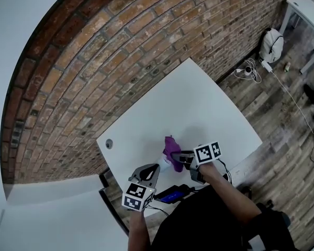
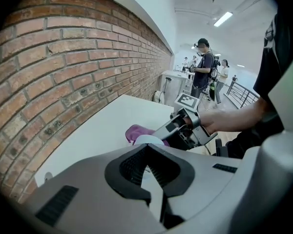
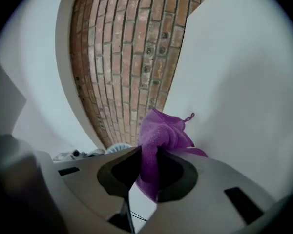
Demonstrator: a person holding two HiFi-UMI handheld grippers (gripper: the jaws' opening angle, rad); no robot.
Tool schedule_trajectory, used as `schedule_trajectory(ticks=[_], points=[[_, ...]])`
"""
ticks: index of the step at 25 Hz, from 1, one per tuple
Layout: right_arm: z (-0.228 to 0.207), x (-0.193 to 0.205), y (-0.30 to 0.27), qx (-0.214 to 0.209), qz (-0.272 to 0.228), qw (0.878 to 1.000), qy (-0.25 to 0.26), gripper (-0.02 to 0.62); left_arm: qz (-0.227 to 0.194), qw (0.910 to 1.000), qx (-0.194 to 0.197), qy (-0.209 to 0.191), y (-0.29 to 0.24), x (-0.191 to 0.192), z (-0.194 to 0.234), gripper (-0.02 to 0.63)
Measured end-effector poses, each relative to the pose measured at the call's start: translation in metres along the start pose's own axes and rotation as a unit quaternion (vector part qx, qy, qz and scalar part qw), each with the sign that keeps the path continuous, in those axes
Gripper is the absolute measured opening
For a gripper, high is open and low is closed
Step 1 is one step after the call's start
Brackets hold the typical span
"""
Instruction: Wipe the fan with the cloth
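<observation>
**A:** What is taking up most of the head view?

**B:** A brick wall point(image 1: 120, 51) is curving across the upper left. A wooden floor point(image 1: 282, 119) is running down the right side, and a white table point(image 1: 199, 103) is lying in the centre.

**A:** And the grippers?

**B:** Both are hovering over the table's near edge, at the lower centre of the frame. The right gripper point(image 1: 181, 160) is reaching in from the right and pointing left. Its jaws are pinching a purple cloth point(image 1: 171, 148), which is bunching up above them and hanging down between them. The left gripper point(image 1: 156, 169) is angling up from the lower left, and its jaws are sitting drawn together.

**A:** Where is the fan?

**B:** The small pale fan point(image 1: 165, 164) is sitting just past the left gripper's tips. The cloth is resting right beside its top. I cannot tell whether the left jaws are actually holding any part of it.
</observation>
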State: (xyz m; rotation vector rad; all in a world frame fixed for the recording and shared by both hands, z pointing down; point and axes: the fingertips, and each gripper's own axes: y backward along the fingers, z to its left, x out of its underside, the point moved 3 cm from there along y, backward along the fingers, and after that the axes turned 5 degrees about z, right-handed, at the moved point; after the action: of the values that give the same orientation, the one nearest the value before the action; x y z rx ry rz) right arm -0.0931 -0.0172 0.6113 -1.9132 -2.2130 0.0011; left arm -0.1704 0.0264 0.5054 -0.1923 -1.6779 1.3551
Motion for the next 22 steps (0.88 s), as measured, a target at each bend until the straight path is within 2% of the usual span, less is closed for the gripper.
schedule_trajectory(ticks=[2, 4, 7, 10, 11, 13, 15, 17, 20, 22], points=[[-0.022, 0.005, 0.006, 0.061, 0.019, 0.998, 0.010, 0.075, 0.001, 1.0000, 0.001, 0.000, 0.000, 0.000, 0.000, 0.006], [-0.030, 0.002, 0.016, 0.071, 0.004, 0.997, -0.008, 0.075, 0.001, 1.0000, 0.001, 0.000, 0.000, 0.000, 0.000, 0.006], [-0.018, -0.007, 0.022, 0.015, -0.024, 0.998, -0.056, 0.075, -0.001, 1.0000, 0.000, 0.000, 0.000, -0.001, 0.001, 0.006], [-0.004, 0.002, 0.007, -0.068, -0.016, 0.989, -0.132, 0.075, 0.001, 1.0000, 0.000, -0.002, 0.000, 0.000, 0.000, 0.006], [-0.002, 0.007, 0.000, -0.086, -0.013, 0.984, -0.156, 0.075, 0.003, 1.0000, 0.000, -0.003, 0.000, 0.000, 0.000, 0.006], [-0.006, 0.014, -0.009, -0.090, -0.015, 0.980, -0.179, 0.075, 0.003, 1.0000, 0.001, -0.003, -0.001, 0.000, -0.001, 0.006], [-0.013, 0.016, -0.013, -0.076, -0.019, 0.982, -0.170, 0.075, 0.002, 1.0000, 0.001, -0.002, -0.001, 0.000, -0.001, 0.006], [-0.022, 0.014, -0.015, -0.041, -0.012, 0.989, -0.139, 0.075, 0.001, 1.0000, 0.000, -0.002, 0.000, -0.001, -0.001, 0.006], [-0.042, 0.017, -0.016, 0.049, 0.033, 0.995, -0.076, 0.075, 0.001, 1.0000, -0.001, -0.003, 0.000, 0.000, -0.001, 0.006], [-0.057, 0.019, -0.011, 0.109, 0.065, 0.991, -0.035, 0.075, 0.001, 1.0000, -0.001, -0.002, 0.000, 0.000, -0.001, 0.006]])
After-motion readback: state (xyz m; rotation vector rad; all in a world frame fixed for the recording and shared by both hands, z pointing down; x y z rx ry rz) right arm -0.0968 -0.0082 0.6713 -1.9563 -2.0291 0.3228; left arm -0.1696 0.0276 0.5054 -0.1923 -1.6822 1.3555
